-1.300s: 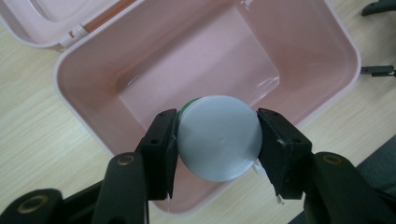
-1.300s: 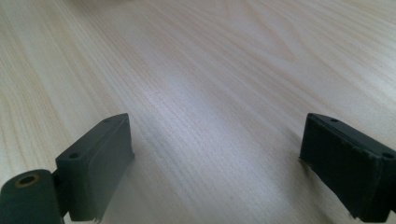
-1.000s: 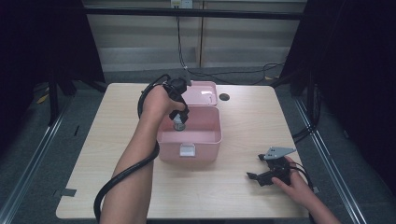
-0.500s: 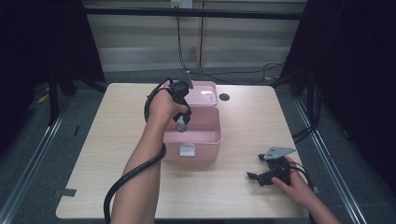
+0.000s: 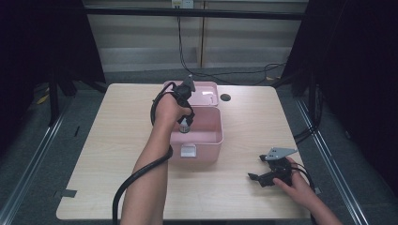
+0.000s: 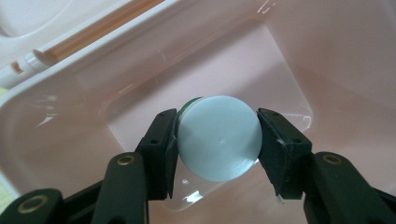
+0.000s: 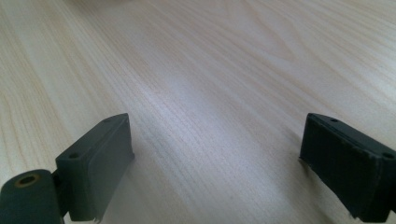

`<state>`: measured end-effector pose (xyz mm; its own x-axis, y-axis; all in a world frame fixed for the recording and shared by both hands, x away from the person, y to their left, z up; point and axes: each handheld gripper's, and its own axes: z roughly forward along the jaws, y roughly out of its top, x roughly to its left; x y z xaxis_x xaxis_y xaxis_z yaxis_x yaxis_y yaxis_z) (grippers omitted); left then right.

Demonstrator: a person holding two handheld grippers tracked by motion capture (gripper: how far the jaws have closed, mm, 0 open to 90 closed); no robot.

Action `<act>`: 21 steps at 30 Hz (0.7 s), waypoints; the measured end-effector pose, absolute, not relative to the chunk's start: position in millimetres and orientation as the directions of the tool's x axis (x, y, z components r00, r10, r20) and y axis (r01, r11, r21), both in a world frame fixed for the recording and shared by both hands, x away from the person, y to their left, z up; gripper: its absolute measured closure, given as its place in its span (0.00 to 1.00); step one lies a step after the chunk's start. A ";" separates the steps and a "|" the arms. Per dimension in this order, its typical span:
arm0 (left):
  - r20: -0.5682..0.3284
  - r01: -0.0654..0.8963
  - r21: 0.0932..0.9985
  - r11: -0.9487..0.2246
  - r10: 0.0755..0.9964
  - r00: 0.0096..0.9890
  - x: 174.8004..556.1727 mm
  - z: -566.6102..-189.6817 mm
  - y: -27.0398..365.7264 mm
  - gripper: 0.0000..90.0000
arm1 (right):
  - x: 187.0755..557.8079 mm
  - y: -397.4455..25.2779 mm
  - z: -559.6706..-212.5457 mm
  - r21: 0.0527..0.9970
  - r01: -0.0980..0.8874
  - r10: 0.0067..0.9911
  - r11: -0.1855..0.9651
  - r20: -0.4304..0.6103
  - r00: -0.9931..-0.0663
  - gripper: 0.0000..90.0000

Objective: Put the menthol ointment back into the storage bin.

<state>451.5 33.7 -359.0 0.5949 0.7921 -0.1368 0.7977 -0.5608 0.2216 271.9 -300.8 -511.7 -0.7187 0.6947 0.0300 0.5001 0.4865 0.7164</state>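
From above, my left gripper (image 5: 184, 124) hangs over the open pink box (image 5: 211, 140) at the centre of the frame, pointing down into it, with something small and pale at its tip. The box's lid (image 5: 206, 91) lies folded back toward the top of the frame. My right gripper (image 5: 261, 178) rests on the wooden table (image 5: 244, 201) at the lower right, well apart from the box.

In the left gripper view, my jaws are clamped on a pale blue round cap (image 6: 219, 137) with a green rim behind it, sitting mid-frame above the box's pink floor (image 6: 280, 65). Whether it touches the floor I cannot tell.

In the right gripper view, my jaws stand wide apart at the lower corners, with bare wood grain between them.
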 end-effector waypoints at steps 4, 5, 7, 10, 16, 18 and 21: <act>-0.130 0.800 0.217 -0.560 0.795 0.592 452.9 -363.0 33.3 0.56 | 271.9 -300.7 -511.7 0.716 0.500 0.695 0.486 0.030 -0.719 0.10; -0.131 0.804 0.214 -0.555 0.799 0.586 453.1 -364.4 33.1 0.56 | 271.9 -300.7 -511.7 0.716 0.500 0.695 0.487 0.030 -0.719 0.10; -0.135 0.805 0.215 -0.553 0.799 0.585 454.5 -368.4 32.9 0.56 | 271.9 -300.7 -511.7 0.716 0.500 0.695 0.486 0.030 -0.718 0.10; -0.134 0.811 0.217 -0.544 0.806 0.576 455.3 -372.3 32.3 0.56 | 271.9 -300.7 -511.7 0.716 0.500 0.695 0.486 0.030 -0.719 0.10; -0.136 0.820 0.213 -0.532 0.814 0.564 457.5 -378.8 33.1 0.56 | 271.9 -300.7 -511.7 0.716 0.500 0.695 0.486 0.030 -0.719 0.10; -0.144 0.826 0.207 -0.524 0.819 0.556 459.1 -383.6 34.3 0.56 | 271.9 -300.7 -511.7 0.716 0.500 0.695 0.486 0.030 -0.719 0.10; -0.139 0.831 0.202 -0.518 0.825 0.548 460.4 -387.1 34.8 0.56 | 271.9 -300.7 -511.7 0.717 0.500 0.695 0.487 0.029 -0.719 0.10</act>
